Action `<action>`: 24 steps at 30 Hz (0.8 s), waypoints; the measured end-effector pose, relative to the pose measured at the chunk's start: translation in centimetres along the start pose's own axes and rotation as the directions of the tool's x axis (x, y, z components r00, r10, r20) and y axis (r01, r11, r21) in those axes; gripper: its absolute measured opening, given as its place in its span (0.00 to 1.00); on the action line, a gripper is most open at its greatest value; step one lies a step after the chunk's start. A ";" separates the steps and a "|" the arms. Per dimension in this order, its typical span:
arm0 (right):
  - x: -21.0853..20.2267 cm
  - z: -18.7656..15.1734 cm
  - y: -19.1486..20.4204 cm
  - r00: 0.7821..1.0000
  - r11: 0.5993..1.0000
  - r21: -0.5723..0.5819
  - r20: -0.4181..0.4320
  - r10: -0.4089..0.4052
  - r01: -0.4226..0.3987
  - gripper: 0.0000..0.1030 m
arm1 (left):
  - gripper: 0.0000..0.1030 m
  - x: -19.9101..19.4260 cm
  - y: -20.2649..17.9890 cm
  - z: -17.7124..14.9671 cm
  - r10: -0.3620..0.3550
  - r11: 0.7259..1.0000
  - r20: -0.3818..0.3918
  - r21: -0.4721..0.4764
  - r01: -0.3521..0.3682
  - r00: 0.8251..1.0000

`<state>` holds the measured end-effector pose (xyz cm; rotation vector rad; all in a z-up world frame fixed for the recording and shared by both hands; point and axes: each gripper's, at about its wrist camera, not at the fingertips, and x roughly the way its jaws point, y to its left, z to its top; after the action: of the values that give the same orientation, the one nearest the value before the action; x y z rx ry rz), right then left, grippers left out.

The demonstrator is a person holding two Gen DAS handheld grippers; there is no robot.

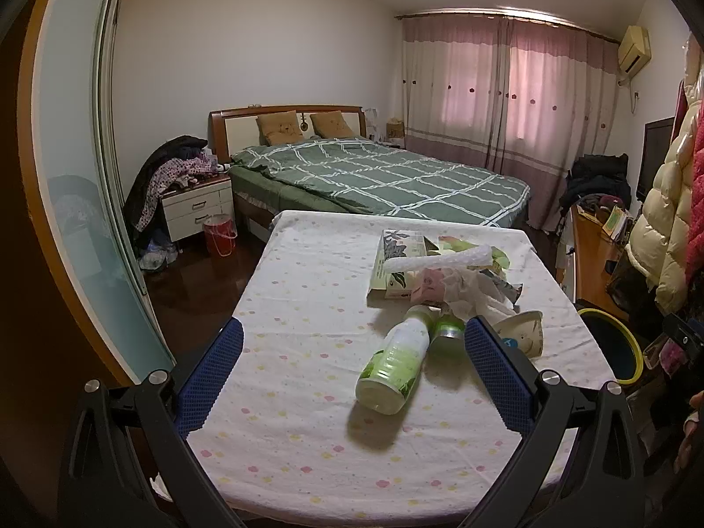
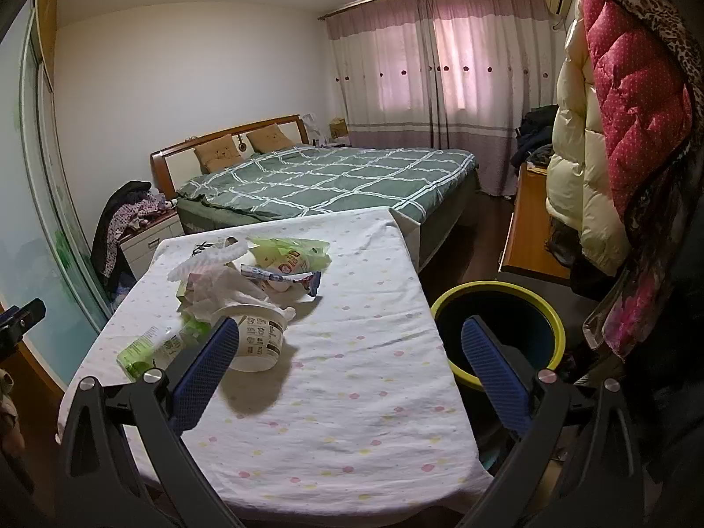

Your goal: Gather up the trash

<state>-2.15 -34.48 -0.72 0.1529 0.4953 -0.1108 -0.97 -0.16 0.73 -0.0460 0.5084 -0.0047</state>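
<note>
A pile of trash lies on a table with a white dotted cloth (image 1: 308, 418): a green plastic bottle (image 1: 391, 365) on its side, a flowered tissue box (image 1: 394, 264), crumpled white plastic (image 1: 466, 290), a white foam sleeve (image 1: 440, 259) and a tipped paper cup (image 1: 523, 334). My left gripper (image 1: 354, 325) hovers open over the near table, and the bottle lies between its blue fingers without touching them. My right gripper (image 2: 350, 323) is open and empty above the table's right edge. The paper cup (image 2: 259, 339) sits just past its left finger, with the bottle (image 2: 149, 347) further left.
A dark bin with a yellow-green rim (image 2: 484, 288) stands on the floor right of the table (image 2: 352, 396). A green-quilted bed (image 1: 374, 176) lies beyond, with a nightstand (image 1: 198, 207) and red bucket (image 1: 220, 235). Coats (image 2: 625, 88) hang at right.
</note>
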 end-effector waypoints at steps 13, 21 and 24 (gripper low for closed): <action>0.0 -0.1 0.0 1.000 1.000 0.003 0.000 0.003 -0.003 0.94 | 0.96 -0.2 -0.7 -0.1 -0.015 1.000 -0.012 0.014 0.015 1.000; 0.1 -0.1 0.0 1.000 1.000 0.005 -0.003 0.006 -0.006 0.94 | 0.96 0.0 -0.8 -0.1 -0.020 1.000 -0.016 0.014 0.020 1.000; 0.2 -0.1 0.1 1.000 1.000 0.005 -0.002 0.004 -0.004 0.94 | 0.96 0.0 -1.0 -0.2 -0.023 1.000 -0.019 0.017 0.023 1.000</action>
<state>-2.07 -34.40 -0.91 0.1587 0.4966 -0.1076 -1.03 -1.14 0.57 -0.0352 0.5265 -0.0322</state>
